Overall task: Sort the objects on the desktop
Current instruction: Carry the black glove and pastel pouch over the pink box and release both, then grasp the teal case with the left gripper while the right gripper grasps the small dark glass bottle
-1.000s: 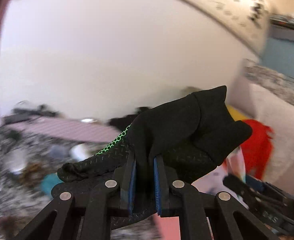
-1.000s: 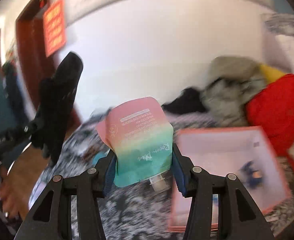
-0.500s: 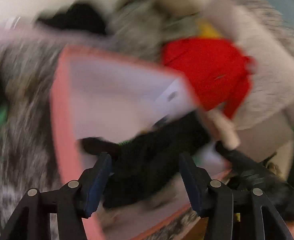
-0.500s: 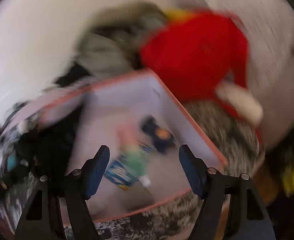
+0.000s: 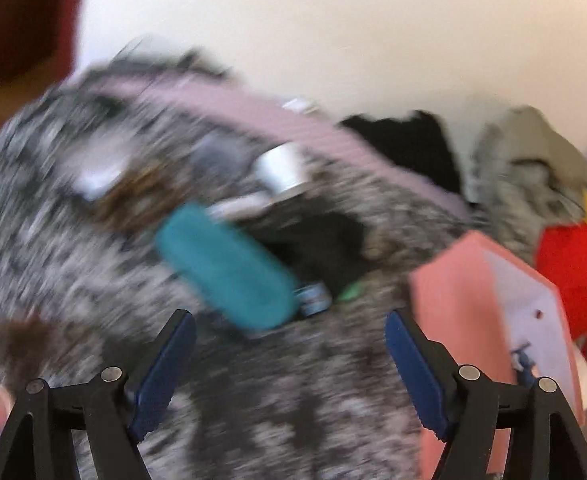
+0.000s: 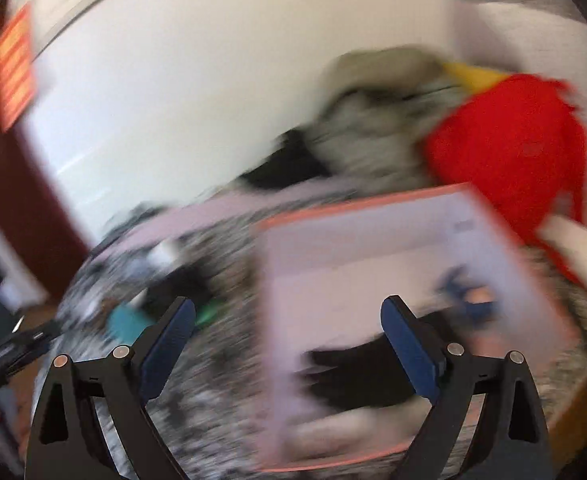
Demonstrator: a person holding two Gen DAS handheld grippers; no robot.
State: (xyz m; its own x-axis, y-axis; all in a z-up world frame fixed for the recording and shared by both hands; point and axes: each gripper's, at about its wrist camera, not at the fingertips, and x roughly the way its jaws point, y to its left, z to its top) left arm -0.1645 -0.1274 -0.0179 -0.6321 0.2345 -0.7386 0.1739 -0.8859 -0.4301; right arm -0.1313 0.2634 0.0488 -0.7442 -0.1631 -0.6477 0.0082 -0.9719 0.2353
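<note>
Both views are motion-blurred. My left gripper [image 5: 289, 356] is open and empty above the mottled grey fuzzy cover [image 5: 73, 264]. Ahead of it lie a teal case [image 5: 225, 268], a silver cylinder [image 5: 281, 170] and a dark item [image 5: 321, 244]. The pink-rimmed box [image 5: 449, 300] stands at the right. My right gripper [image 6: 287, 344] is open and empty over the box [image 6: 373, 252]. A black glove [image 6: 357, 372] lies inside the box, with a small blue item [image 6: 469, 296] further in.
A red plush [image 6: 513, 148] and a grey garment [image 6: 373, 120] lie behind the box against the white wall. A pink strip [image 5: 253, 108] runs along the cover's far edge. The other gripper [image 6: 9, 352] shows at the right wrist view's left edge.
The left gripper let go of the black glove and the right let go of the pouch; both opened over the box. The left gripper has since swung left toward the teal case.
</note>
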